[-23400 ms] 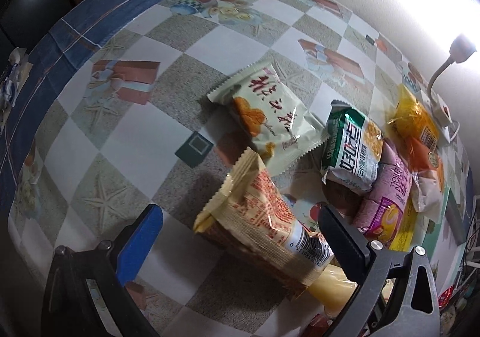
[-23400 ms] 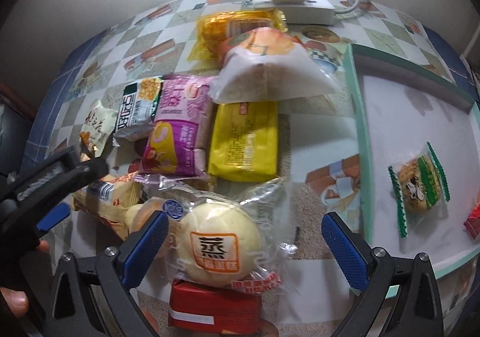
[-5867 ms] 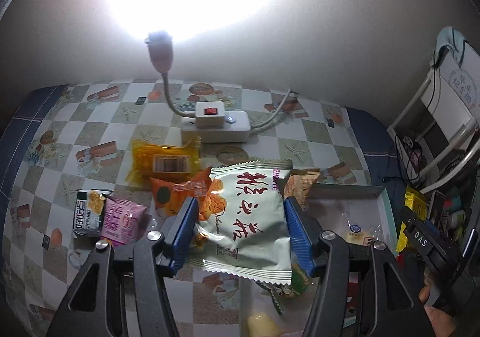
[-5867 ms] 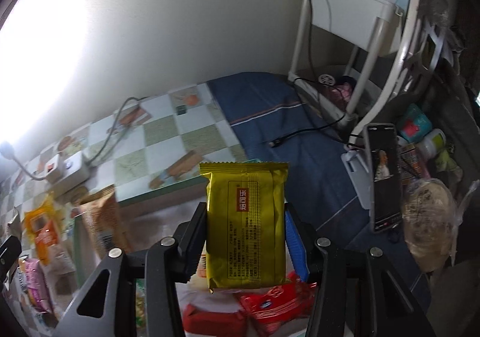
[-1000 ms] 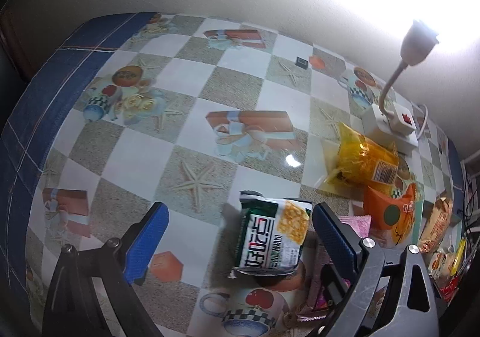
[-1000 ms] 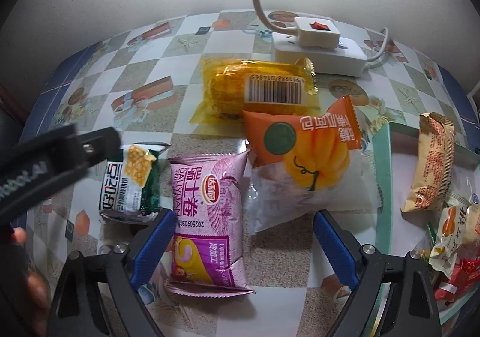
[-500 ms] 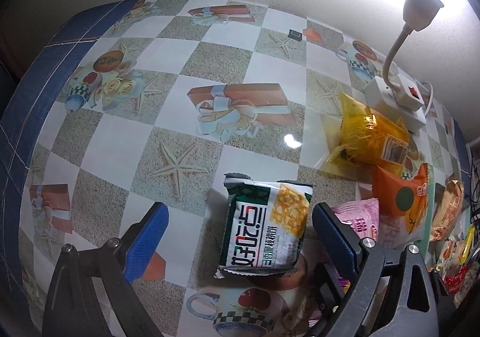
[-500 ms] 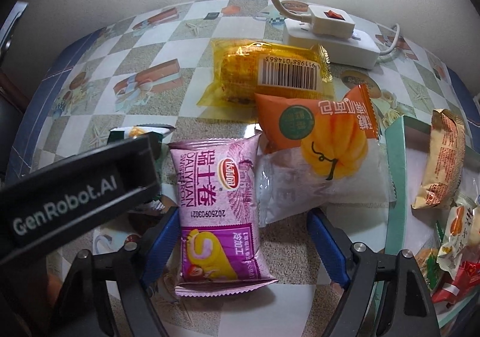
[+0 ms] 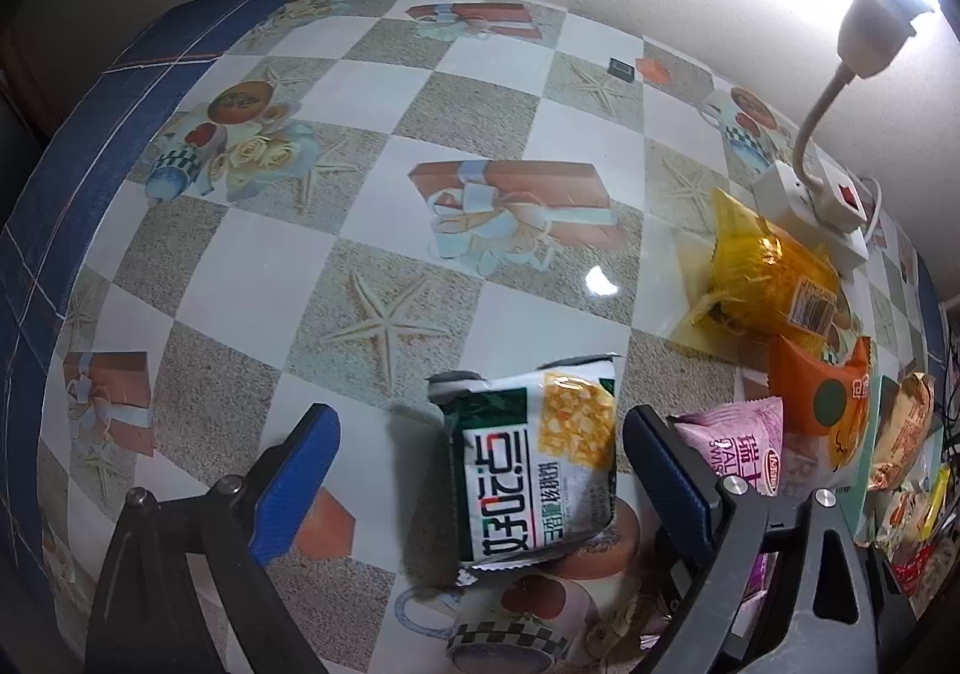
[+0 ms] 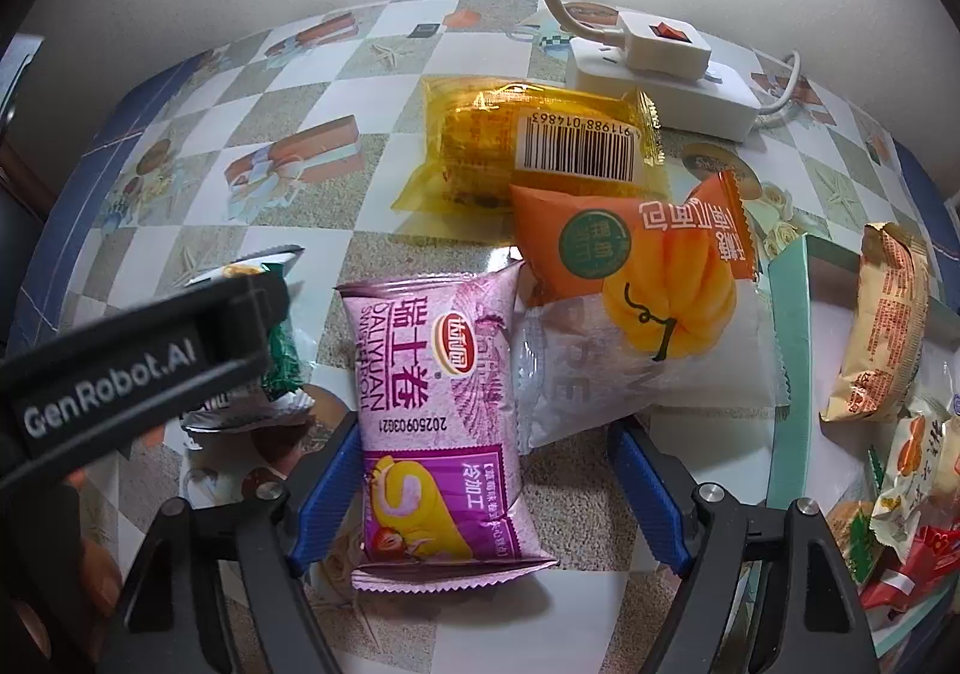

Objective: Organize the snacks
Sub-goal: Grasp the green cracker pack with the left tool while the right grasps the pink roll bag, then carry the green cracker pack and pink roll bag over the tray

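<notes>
The left gripper hangs wide apart around the green packet lying on the table. The right gripper is closing around the pink roll, not yet squeezing it, beside the orange bag.

My left gripper's body reads "GenRobot.AI". The purple snack pack reads "DALIYUAN SWISS ROLL" and "2025090302". The yellow pack's barcode label reads "911988 014863".
</notes>
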Action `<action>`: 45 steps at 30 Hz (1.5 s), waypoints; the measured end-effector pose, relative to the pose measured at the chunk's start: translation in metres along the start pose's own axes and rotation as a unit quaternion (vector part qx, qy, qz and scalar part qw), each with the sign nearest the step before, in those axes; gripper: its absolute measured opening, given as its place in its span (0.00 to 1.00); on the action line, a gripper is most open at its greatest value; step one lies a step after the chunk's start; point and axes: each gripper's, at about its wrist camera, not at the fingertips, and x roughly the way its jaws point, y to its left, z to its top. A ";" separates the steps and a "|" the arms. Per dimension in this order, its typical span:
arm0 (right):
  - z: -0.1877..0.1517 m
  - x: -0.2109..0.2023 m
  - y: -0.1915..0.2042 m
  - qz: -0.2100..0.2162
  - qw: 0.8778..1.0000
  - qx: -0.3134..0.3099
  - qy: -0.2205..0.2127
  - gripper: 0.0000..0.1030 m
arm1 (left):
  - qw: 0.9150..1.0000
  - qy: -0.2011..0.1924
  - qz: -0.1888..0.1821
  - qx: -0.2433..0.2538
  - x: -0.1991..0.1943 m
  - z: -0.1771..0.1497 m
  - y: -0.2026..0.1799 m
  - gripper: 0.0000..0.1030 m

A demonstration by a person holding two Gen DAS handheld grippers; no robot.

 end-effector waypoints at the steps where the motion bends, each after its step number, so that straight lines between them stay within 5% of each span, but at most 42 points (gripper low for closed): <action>1: 0.001 0.001 0.001 -0.001 1.000 0.000 0.000 0.80 | 1.000 0.001 -0.001 0.002 0.000 0.000 -0.002 0.92; 9: 0.002 0.000 0.004 -0.004 1.000 -0.006 0.000 0.72 | 1.000 0.008 -0.029 -0.005 -0.001 -0.002 -0.003 0.55; 17: 0.001 -0.002 0.010 0.006 1.000 -0.014 0.004 0.53 | 1.000 0.003 -0.031 -0.003 -0.004 -0.004 -0.001 0.52; 45: -0.006 -0.034 -0.008 0.051 0.999 -0.009 0.013 0.44 | 1.000 -0.006 0.008 -0.029 -0.018 -0.010 0.005 0.51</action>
